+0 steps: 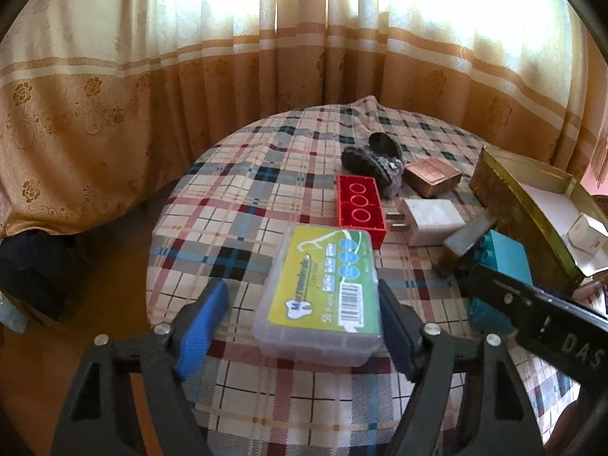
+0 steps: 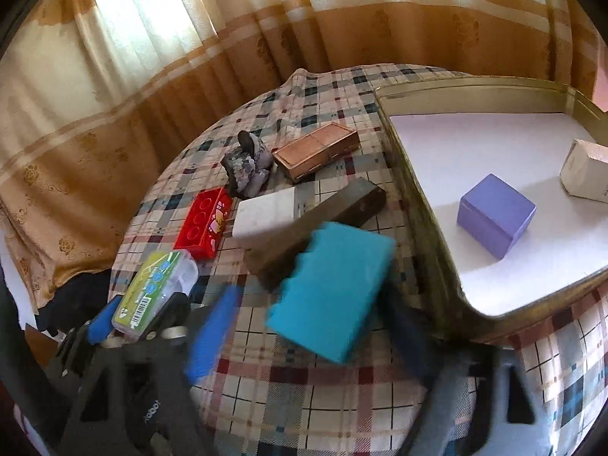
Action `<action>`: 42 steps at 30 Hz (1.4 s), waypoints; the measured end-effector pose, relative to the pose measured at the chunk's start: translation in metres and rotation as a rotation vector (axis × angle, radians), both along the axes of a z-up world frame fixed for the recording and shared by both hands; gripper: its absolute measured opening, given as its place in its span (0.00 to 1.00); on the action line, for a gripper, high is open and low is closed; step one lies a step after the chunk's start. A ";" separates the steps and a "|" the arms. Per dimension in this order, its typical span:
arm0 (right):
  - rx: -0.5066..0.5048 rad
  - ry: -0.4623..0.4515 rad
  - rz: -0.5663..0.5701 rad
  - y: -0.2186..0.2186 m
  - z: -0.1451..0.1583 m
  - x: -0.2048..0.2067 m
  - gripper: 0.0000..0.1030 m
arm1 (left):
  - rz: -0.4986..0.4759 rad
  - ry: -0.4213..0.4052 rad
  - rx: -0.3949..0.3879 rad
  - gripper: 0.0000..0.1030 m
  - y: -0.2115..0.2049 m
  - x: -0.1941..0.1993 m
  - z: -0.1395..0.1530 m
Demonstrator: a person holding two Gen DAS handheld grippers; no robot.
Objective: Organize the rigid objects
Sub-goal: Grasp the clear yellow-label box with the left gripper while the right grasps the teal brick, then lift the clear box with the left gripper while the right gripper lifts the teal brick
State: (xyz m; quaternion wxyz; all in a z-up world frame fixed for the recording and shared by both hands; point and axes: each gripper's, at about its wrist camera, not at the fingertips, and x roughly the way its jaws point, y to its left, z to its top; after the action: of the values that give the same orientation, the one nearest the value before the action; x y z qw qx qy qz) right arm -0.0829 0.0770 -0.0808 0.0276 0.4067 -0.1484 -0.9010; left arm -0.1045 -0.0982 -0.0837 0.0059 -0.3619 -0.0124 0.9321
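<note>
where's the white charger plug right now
The white charger plug lies on the plaid tablecloth mid-table in the left wrist view, just right of the red brick, in front of the copper box and left of the gold tray.

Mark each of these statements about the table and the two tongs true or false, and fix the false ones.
1. The floss pick box sits between the left tongs. True.
2. The purple cube lies inside the tray. True.
3. The red brick is in the tray. False: it lies on the plaid cloth.
4. The right tongs are at the teal block. True.
5. The white charger is stacked on the copper box. False: they lie apart.
</note>
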 end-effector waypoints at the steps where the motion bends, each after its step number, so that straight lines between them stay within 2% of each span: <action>1: -0.010 0.002 0.011 0.002 0.000 0.001 0.57 | 0.001 0.002 0.009 0.74 -0.001 0.000 0.000; 5: -0.035 0.008 0.096 0.000 0.000 0.002 0.57 | -0.007 0.004 -0.001 0.73 0.000 0.001 0.000; 7: -0.040 0.025 0.145 -0.002 0.001 0.008 0.52 | -0.008 0.005 0.004 0.73 0.000 0.001 0.000; 11: -0.043 0.055 0.212 -0.002 0.002 0.023 0.52 | -0.015 0.012 -0.020 0.68 0.000 0.004 0.000; 14: -0.037 0.069 0.234 0.002 0.002 0.033 0.52 | -0.028 0.021 -0.001 0.60 -0.004 0.010 0.001; 17: -0.004 0.092 0.240 0.007 0.002 0.045 0.52 | -0.056 0.027 0.071 0.53 -0.011 0.015 0.004; 23: 0.034 0.120 0.234 0.015 0.004 0.057 0.52 | -0.062 0.020 0.018 0.53 -0.002 0.017 0.003; 25: 0.029 0.113 0.229 0.016 0.002 0.056 0.52 | -0.061 0.000 0.038 0.60 -0.002 0.014 0.005; 27: 0.021 0.111 0.226 0.017 0.001 0.055 0.52 | -0.053 -0.008 0.058 0.80 -0.004 0.012 0.008; 29: 0.020 0.118 0.227 0.016 0.002 0.056 0.52 | -0.041 0.003 0.053 0.85 -0.005 0.010 0.011; 32: 0.021 0.122 0.230 0.015 0.002 0.058 0.52 | -0.031 -0.007 0.006 0.85 0.000 -0.001 0.011; 35: 0.016 0.118 0.227 0.016 0.000 0.058 0.52 | -0.034 -0.067 -0.032 0.81 0.005 -0.016 0.000; 36: 0.014 0.118 0.226 0.016 0.000 0.058 0.52 | -0.033 -0.054 -0.065 0.71 0.008 -0.015 0.000; 37: 0.016 0.119 0.226 0.016 0.000 0.058 0.52 | -0.043 -0.051 -0.078 0.68 0.012 -0.014 0.000; 39: 0.016 0.119 0.227 0.016 0.000 0.057 0.52 | -0.052 -0.041 -0.109 0.55 0.015 -0.013 0.000; 42: 0.016 0.124 0.227 0.016 0.000 0.059 0.52 | -0.068 -0.022 -0.115 0.52 0.014 -0.009 0.000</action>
State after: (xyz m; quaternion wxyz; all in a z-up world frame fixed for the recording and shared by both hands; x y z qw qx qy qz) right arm -0.0244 0.0933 -0.0804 0.1354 0.3644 -0.0920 -0.9168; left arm -0.1131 -0.0841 -0.0832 0.0167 -0.3719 0.0534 0.9266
